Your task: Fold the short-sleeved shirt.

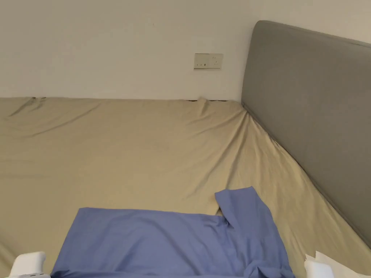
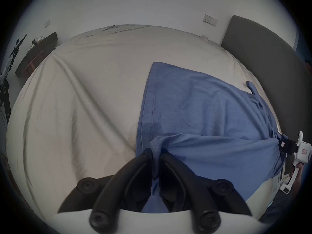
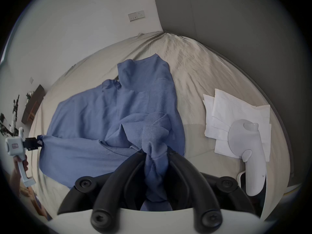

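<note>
Blue short-sleeved shirt spread on the beige bed sheet, one sleeve toward the grey headboard. Left gripper pinches the hem corner between both jaws; right gripper is clamped on bunched fabric at the shirt's opposite near end, beside white papers.

Right gripper clamps bunched blue shirt (on bed).

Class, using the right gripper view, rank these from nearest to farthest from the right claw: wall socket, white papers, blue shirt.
1. Blue cotton shirt, clamped in the right claw.
2. White paper sheets, right, on the bed.
3. Pale wall socket plate, far wall.
</note>
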Motion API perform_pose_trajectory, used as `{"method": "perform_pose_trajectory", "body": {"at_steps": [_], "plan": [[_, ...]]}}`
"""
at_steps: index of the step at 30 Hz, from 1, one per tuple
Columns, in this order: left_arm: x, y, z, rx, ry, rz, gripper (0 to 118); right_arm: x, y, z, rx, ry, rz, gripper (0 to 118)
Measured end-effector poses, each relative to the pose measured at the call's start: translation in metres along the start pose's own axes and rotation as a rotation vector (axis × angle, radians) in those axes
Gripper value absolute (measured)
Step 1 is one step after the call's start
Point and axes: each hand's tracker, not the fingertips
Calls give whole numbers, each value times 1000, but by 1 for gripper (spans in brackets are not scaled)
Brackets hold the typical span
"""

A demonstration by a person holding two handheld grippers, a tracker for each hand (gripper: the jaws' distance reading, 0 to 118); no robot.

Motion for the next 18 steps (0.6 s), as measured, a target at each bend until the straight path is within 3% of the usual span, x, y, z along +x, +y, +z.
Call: {"method": "perform_pose_trajectory", "body": {"at_steps": [1,2,3,4,5,7,12,13,14,15,16,17,18], "plan": [[1,-2,3,9,1,-12,21,-1,0,3,-2,-13,23,39],[0,-6,9,35,7,-24,66,-3,-1,7,12,-35,51,85],[1,-9,19,91,29,-40,102,-5,-4,16,33,-75,92,110],[1,-14,32,138,46,-49,114,-5,-7,27,69,-87,118,118],[1,-19,47,177,46,-52,114,-6,-10,39,109,-93,134,118],[-1,-34,90,340,-14,-34,113,-11,-21,83,278,-64,151,118],[10,-91,189,590,-57,41,110,-33,-60,163,482,21,182,118],[13,-105,202,600,-85,49,104,-37,-71,174,500,44,184,117],[15,-117,211,599,-99,49,80,-39,-81,182,503,78,185,110],[18,-130,219,587,-89,50,49,-44,-93,188,498,110,180,95],[22,-143,225,574,-84,58,18,-47,-105,194,497,129,171,61],[24,-154,229,560,-77,62,7,-50,-116,197,491,119,169,15],[25,-167,232,549,-87,75,5,-55,-130,200,493,111,168,9]]}}
